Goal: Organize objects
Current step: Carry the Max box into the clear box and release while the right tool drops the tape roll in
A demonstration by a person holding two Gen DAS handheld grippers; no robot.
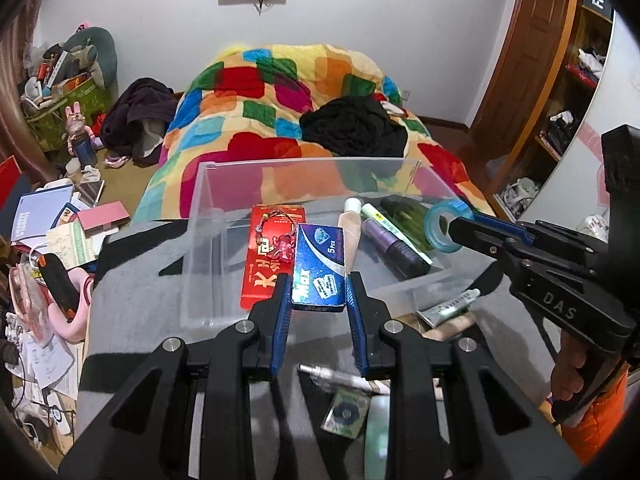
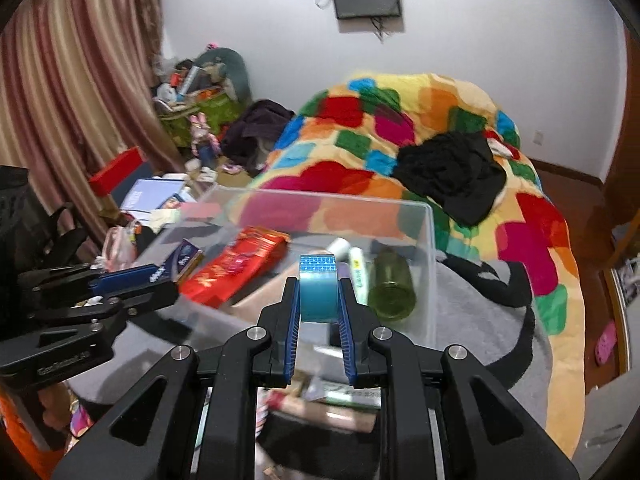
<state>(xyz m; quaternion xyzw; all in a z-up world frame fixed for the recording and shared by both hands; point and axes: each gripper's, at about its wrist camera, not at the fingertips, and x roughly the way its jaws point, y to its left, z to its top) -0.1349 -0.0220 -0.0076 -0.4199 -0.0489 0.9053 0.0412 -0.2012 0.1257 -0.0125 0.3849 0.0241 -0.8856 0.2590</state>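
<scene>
my left gripper (image 1: 318,292) clenched on flat blue cardboard box (image 1: 319,268), centre of left view | my right gripper (image 2: 319,300) clamped on teal roll of tape (image 2: 318,294), centre of right view | both held over clear plastic bin (image 1: 200,220) on grey blanket | red packet (image 1: 272,256), green glass bottle (image 2: 390,288) lie in bin

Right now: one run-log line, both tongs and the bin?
left tongs: shut on blue box | right tongs: shut on blue tape roll | clear bin: partly filled
</scene>
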